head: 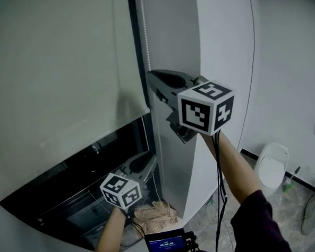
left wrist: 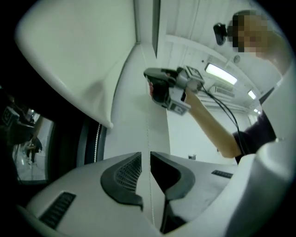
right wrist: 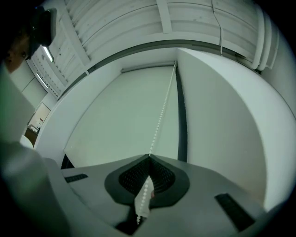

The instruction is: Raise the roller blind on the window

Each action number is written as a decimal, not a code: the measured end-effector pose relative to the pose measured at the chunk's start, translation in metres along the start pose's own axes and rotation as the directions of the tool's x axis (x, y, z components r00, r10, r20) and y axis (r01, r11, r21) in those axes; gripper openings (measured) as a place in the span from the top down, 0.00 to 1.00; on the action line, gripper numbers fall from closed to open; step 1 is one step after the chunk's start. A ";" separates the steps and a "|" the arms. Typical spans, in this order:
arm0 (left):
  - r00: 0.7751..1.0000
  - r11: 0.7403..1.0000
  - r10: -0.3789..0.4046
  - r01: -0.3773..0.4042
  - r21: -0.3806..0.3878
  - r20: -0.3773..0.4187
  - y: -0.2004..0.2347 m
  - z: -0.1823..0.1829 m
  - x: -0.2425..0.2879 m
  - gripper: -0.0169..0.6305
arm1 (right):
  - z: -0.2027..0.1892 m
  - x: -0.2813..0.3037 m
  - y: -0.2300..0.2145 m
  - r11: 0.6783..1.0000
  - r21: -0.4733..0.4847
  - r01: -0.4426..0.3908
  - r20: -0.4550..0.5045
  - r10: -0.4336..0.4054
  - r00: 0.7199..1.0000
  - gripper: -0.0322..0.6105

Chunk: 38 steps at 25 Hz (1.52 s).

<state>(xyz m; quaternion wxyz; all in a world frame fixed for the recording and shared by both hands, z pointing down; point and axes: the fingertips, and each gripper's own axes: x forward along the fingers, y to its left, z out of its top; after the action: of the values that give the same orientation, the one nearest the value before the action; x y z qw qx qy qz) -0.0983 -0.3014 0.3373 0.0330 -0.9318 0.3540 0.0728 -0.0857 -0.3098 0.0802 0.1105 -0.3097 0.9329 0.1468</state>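
Roller blind [head: 58, 75] hangs over the upper part of the window. Its bottom edge runs slantwise across the head view, with dark window glass [head: 70, 181] exposed below it. The blind also fills the middle of the right gripper view [right wrist: 125, 106].

Bead chain [head: 144, 38] hangs along the right edge of the blind, beside the white wall pier [head: 173, 42].

Right gripper [head: 154, 83]:
- Position: the upper of the two, at the chain, level with the blind's lower part.
- Jaws: closed together at the tips on the bead chain [right wrist: 162, 111], which leaves the tips and runs up to the blind's top corner.
- Tip location in its own view: [right wrist: 149, 159].

Left gripper [head: 144, 162]:
- Position: lower, in front of the exposed glass below the blind's edge.
- Jaws: nearly together [left wrist: 145, 155], clamping the bead chain [left wrist: 149, 134], which passes through the thin slit between the pads and runs straight up.
- The right gripper [left wrist: 150, 85] shows higher on the same chain.

A toilet [head: 272, 166] stands on the floor at right, well apart from the window.
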 end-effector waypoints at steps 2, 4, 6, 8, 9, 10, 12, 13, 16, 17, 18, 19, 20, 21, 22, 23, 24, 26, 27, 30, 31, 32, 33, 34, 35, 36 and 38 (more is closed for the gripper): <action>0.997 0.999 -0.005 0.009 -0.050 0.079 0.000 0.056 -0.001 0.94 | 0.018 -0.007 -0.008 1.000 0.012 -0.006 0.005 0.006 1.000 0.94; 0.989 0.999 -0.010 0.016 -0.041 0.146 -0.002 0.121 0.005 0.94 | 0.029 -0.014 -0.014 1.000 0.027 -0.015 0.001 0.015 1.000 0.94; 0.983 1.000 -0.019 0.018 0.007 0.182 -0.003 0.174 0.015 0.94 | 0.023 -0.016 -0.017 0.999 0.031 -0.015 -0.014 0.015 1.000 0.94; 0.981 0.998 -0.035 0.025 0.052 0.193 -0.007 0.214 0.028 0.94 | 0.008 -0.019 -0.016 0.999 0.040 -0.018 -0.037 0.019 0.999 0.94; 0.981 0.997 -0.044 0.030 0.074 0.190 -0.011 0.230 0.035 0.94 | 0.000 -0.021 -0.016 0.999 0.048 -0.021 -0.048 0.023 0.999 0.94; 0.982 0.995 -0.052 0.034 0.098 0.183 -0.015 0.244 0.044 0.94 | -0.008 -0.023 -0.016 0.998 0.054 -0.023 -0.058 0.027 0.998 0.94; 0.986 0.987 -0.062 0.038 0.155 0.154 -0.019 0.260 0.058 0.94 | -0.026 -0.028 -0.013 0.998 0.057 -0.035 -0.074 0.039 0.996 0.94; 0.989 0.983 -0.063 0.038 0.181 0.136 -0.018 0.262 0.063 0.94 | -0.036 -0.029 -0.009 0.998 0.054 -0.043 -0.079 0.047 0.996 0.94; 0.995 0.963 -0.062 0.039 0.266 0.081 -0.014 0.257 0.072 0.94 | -0.059 -0.032 0.004 0.998 -0.017 -0.054 -0.093 0.053 0.994 0.94; 0.996 0.956 -0.061 0.040 0.290 0.066 -0.014 0.255 0.074 0.94 | -0.067 -0.034 0.009 0.997 -0.054 -0.057 -0.107 0.051 0.993 0.94; 0.997 0.950 -0.059 0.040 0.310 0.051 -0.014 0.253 0.077 0.94 | -0.076 -0.036 0.013 0.995 -0.083 -0.063 -0.131 0.052 0.990 0.94; 0.998 0.943 -0.054 0.040 0.329 0.036 -0.015 0.251 0.079 0.94 | -0.086 -0.039 0.018 0.992 -0.102 -0.072 -0.159 0.055 0.986 0.94; 0.999 0.937 -0.050 0.042 0.347 0.016 -0.015 0.248 0.081 0.94 | -0.097 -0.041 0.023 0.990 -0.117 -0.079 -0.186 0.057 0.981 0.94; 0.999 0.929 -0.047 0.049 0.366 -0.014 -0.015 0.241 0.084 0.94 | -0.108 -0.043 0.027 0.988 -0.127 -0.083 -0.206 0.055 0.977 0.94; 0.998 0.922 -0.044 0.060 0.382 -0.049 -0.015 0.231 0.086 0.94 | -0.120 -0.046 0.028 0.988 -0.129 -0.082 -0.223 0.052 0.973 0.94; 0.996 0.917 -0.041 0.070 0.393 -0.083 -0.014 0.219 0.089 0.94 | -0.133 -0.049 0.029 0.990 -0.117 -0.079 -0.240 0.049 0.970 0.94; 0.994 0.916 -0.038 0.077 0.394 -0.106 -0.011 0.207 0.090 0.95 | -0.145 -0.053 0.027 0.993 -0.095 -0.075 -0.256 0.048 0.966 0.94; 0.994 0.925 -0.030 0.069 0.373 -0.109 -0.003 0.188 0.091 0.95 | -0.162 -0.057 0.024 0.997 -0.047 -0.065 -0.272 0.050 0.961 0.94; 0.996 0.929 -0.013 0.045 0.368 -0.089 0.004 0.183 0.090 0.95 | -0.164 -0.057 0.023 0.997 -0.035 -0.063 -0.264 0.051 0.963 0.94; 0.996 0.901 0.085 -0.070 0.429 -0.016 0.023 0.181 0.080 0.95 | -0.153 -0.059 0.023 0.997 -0.044 -0.064 -0.211 0.054 0.976 0.93; 0.994 0.886 0.113 -0.099 0.454 -0.004 0.028 0.179 0.075 0.95 | -0.146 -0.060 0.023 0.997 -0.053 -0.062 -0.195 0.051 0.979 0.93; 0.991 0.875 0.132 -0.115 0.470 -0.002 0.032 0.175 0.071 0.95 | -0.137 -0.060 0.023 0.997 -0.057 -0.060 -0.179 0.049 0.983 0.93; 0.990 0.872 0.142 -0.121 0.474 -0.009 0.036 0.168 0.068 0.95 | -0.127 -0.059 0.022 0.997 -0.056 -0.058 -0.161 0.049 0.986 0.92; 0.989 0.875 0.145 -0.119 0.469 -0.020 0.038 0.159 0.065 0.95 | -0.116 -0.056 0.020 0.997 -0.055 -0.057 -0.138 0.049 0.989 0.89; 0.989 0.882 0.144 -0.114 0.457 -0.032 0.040 0.149 0.063 0.95 | -0.102 -0.052 0.018 0.996 -0.063 -0.055 -0.110 0.048 0.993 0.86; 0.989 0.889 0.141 -0.108 0.444 -0.042 0.040 0.138 0.061 0.95 | -0.089 -0.048 0.015 0.996 -0.079 -0.050 -0.084 0.044 0.996 0.85; 0.989 0.902 0.134 -0.099 0.421 -0.056 0.038 0.116 0.056 0.95 | -0.063 -0.038 0.007 0.993 -0.108 -0.038 -0.045 0.033 0.998 0.85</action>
<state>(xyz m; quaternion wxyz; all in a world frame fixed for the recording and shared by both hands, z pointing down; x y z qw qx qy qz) -0.0947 -0.3533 0.2133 0.2119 -0.8827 0.4174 -0.0414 -0.0678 -0.3051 0.1517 0.0709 -0.3018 0.9310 0.1925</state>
